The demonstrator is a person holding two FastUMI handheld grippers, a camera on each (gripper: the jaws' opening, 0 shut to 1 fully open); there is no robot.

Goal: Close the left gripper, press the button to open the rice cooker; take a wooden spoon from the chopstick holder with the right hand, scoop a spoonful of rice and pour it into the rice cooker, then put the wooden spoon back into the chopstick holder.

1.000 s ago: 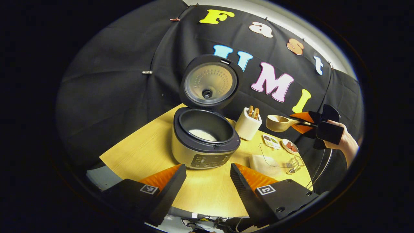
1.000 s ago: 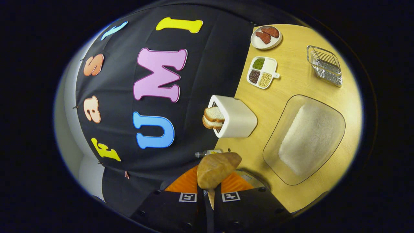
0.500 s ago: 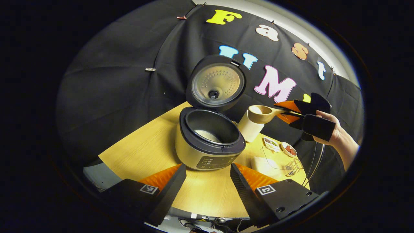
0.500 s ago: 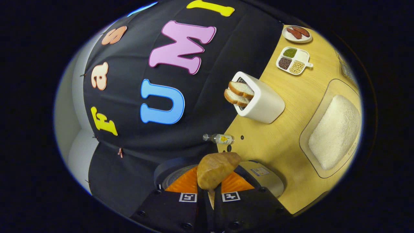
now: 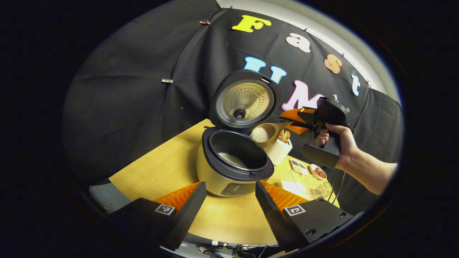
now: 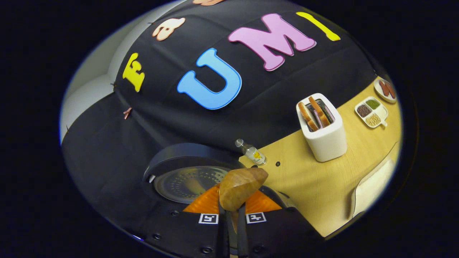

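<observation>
The rice cooker (image 5: 229, 179) stands open on the wooden table, its lid (image 5: 245, 101) upright, with some rice in the dark pot (image 5: 235, 152). The wooden spoon (image 5: 264, 133) hangs tilted over the pot's right rim, white rice in its bowl. My right gripper (image 5: 292, 121), held by a hand (image 5: 339, 138), is shut on the spoon's handle. In the right gripper view the spoon's back (image 6: 242, 184) sticks out from the right gripper (image 6: 232, 215), above the lid (image 6: 190, 179). The white chopstick holder (image 6: 324, 138) stands to the right. My left gripper (image 5: 229, 202) is open in front of the cooker.
A small bottle (image 6: 252, 154) lies by the wall behind the cooker. To the right sit a glass tray of rice (image 6: 373, 186), a divided dish of beans (image 6: 372, 113) and a small plate (image 6: 385, 89). A wire basket (image 5: 326, 186) is near the table's right edge.
The right gripper has carried the spoon left from beside the holder to over the cooker's rim and rolled it. The left gripper has hardly moved and is still open.
</observation>
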